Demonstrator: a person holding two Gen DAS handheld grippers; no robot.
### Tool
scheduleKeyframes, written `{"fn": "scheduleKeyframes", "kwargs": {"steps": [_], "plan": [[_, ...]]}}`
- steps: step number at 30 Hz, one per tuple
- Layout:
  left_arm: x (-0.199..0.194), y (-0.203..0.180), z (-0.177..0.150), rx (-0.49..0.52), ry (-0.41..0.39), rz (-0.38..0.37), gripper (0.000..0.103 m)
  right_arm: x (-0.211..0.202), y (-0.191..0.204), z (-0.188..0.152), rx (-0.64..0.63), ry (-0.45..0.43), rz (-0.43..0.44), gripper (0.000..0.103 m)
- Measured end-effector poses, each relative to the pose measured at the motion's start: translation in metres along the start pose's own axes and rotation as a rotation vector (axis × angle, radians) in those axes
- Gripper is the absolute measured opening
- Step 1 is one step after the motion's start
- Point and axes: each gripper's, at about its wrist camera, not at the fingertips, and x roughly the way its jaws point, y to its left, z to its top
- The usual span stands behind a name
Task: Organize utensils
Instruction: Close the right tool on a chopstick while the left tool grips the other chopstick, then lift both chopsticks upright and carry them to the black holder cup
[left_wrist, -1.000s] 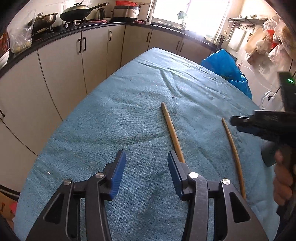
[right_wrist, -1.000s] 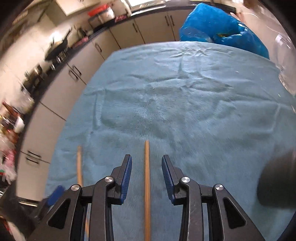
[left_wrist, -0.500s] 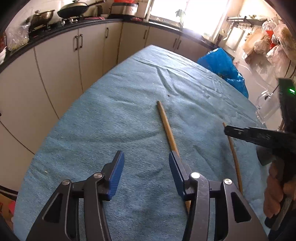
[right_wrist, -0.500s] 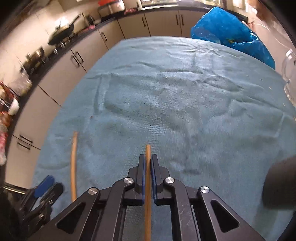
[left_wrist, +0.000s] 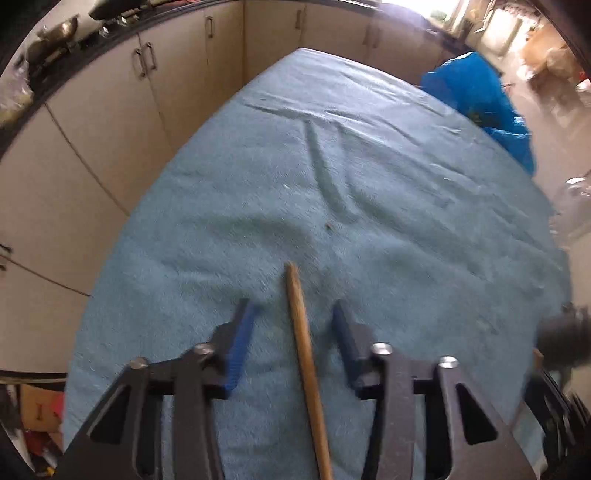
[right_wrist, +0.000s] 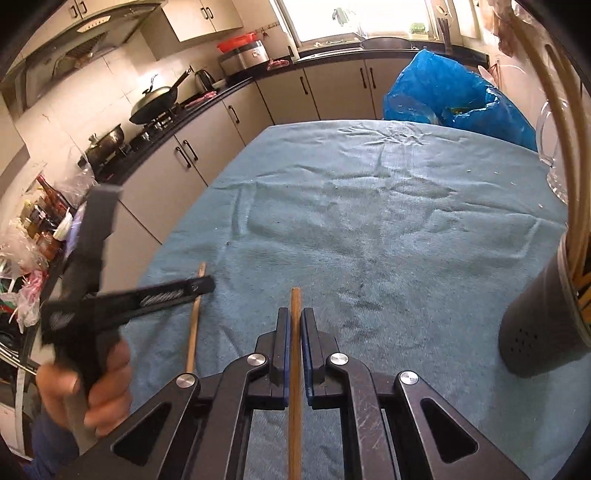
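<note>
Two chopsticks are lying near the counter's front edge: right tongs (right_wrist: 294, 325) are clamping one (right_wrist: 294, 369), left tongs (left_wrist: 293, 325), closing, are straddling another (left_wrist: 304, 354) untouched and risking nudging it askew.

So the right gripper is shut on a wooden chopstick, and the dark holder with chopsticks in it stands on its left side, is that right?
Not quite. The right gripper is shut on the wooden chopstick, but the dark cylindrical holder stands to its right on the blue cloth, as the right wrist view shows.
</note>
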Motion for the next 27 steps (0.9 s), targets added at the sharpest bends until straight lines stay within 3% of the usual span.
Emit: {"fn": "scheduleKeyframes", "kwargs": {"steps": [1, 2, 5, 7, 13, 20, 27], "plan": [[0.000, -0.003, -0.001, 0.009, -0.004, 0.036, 0.013, -0.003, -0.001, -0.001, 0.006, -0.004, 0.002, 0.006], [-0.001, -0.007, -0.003, 0.019, -0.012, 0.042, 0.009, -0.006, -0.002, -0.002, 0.012, -0.011, 0.005, 0.006], [-0.008, -0.011, -0.013, 0.035, -0.029, 0.010, 0.008, -0.015, -0.005, -0.005, 0.023, -0.030, 0.006, 0.006], [-0.018, -0.009, -0.023, 0.037, -0.039, -0.060, 0.007, -0.024, -0.007, -0.008, 0.029, -0.045, 0.009, 0.006], [-0.088, -0.007, -0.048, 0.048, -0.206, -0.156, 0.007, -0.057, -0.005, -0.012, 0.026, -0.122, -0.001, 0.006], [-0.174, -0.010, -0.076, 0.061, -0.383, -0.253, 0.007, -0.110, 0.004, -0.022, -0.014, -0.281, 0.003, 0.006], [-0.202, -0.019, -0.090, 0.100, -0.425, -0.282, 0.007, -0.142, 0.009, -0.030, -0.013, -0.359, 0.011, 0.006]]}}
